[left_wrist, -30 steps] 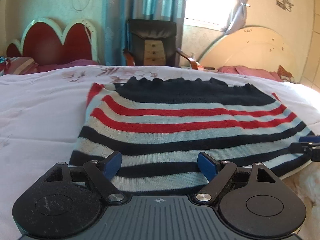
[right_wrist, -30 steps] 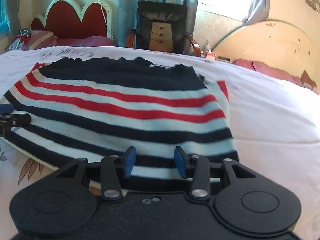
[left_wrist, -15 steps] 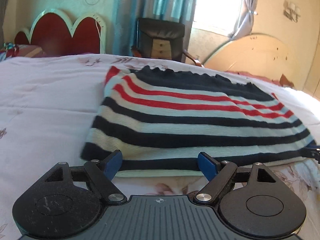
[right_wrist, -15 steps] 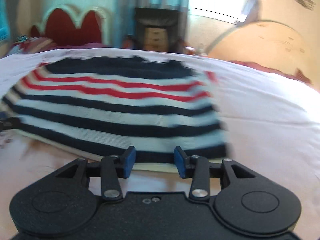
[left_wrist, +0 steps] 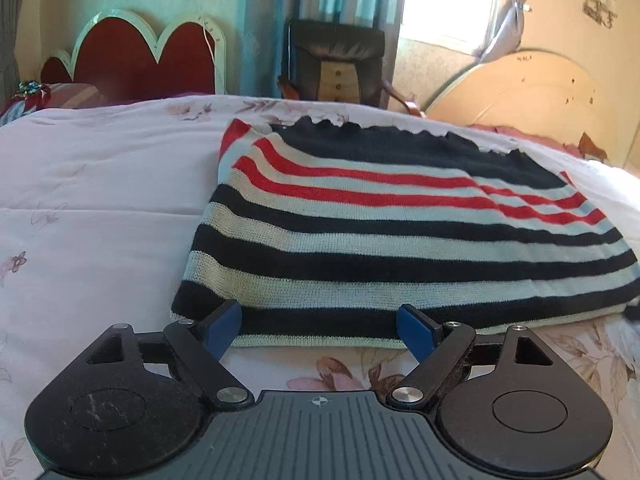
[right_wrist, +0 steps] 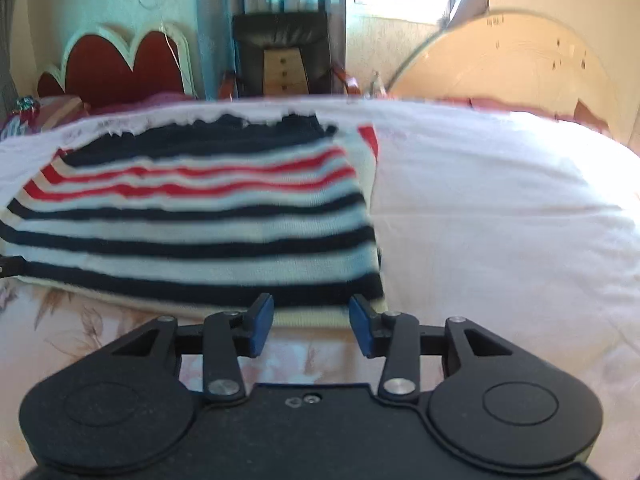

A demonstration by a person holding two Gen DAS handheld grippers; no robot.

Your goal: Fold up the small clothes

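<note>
Your left gripper (left_wrist: 318,326) is spread wide and your right gripper (right_wrist: 311,322) is also parted, neither holding anything. The striped sweater (left_wrist: 400,236) lies flat on the bed (left_wrist: 100,200), mid-frame, its near hem just beyond both grippers' tips.

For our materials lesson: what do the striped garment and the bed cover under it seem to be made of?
Striped garment: apparently knitted yarn, matte; rows of small stitches show in the pale bands. Bed cover: apparently thin woven cloth, smooth, slightly shiny, with soft creases and printed flowers; fibre unclear.

The striped sweater (right_wrist: 192,224) is motion-blurred in the right wrist view, its left edge cropped.
</note>
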